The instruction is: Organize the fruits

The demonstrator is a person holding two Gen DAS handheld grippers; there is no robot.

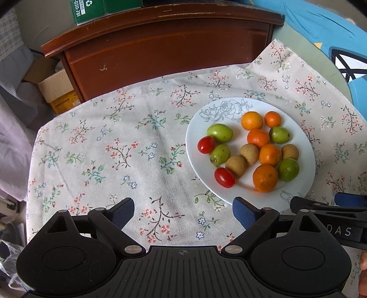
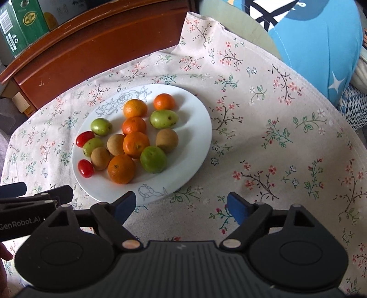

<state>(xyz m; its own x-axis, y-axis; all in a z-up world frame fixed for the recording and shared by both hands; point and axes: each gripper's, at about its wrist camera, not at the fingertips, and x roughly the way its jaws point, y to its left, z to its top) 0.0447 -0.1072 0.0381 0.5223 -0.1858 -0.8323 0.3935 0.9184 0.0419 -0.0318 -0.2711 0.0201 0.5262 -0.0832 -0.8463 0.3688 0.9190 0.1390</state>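
Note:
A white plate with a drawn rose sits on a floral cloth and holds mixed fruit. On it lie several oranges, several green fruits, three brown fruits and two red cherry tomatoes. My left gripper hangs open over bare cloth, left of the plate's near rim. My right gripper is open too, at the plate's near right rim, with nothing between its fingers. Each gripper's blue-padded tip shows at the edge of the other's view.
A dark wooden cabinet stands behind the table, with a green carton on top. A blue cushion lies at the far right. Cardboard boxes sit on the floor at left.

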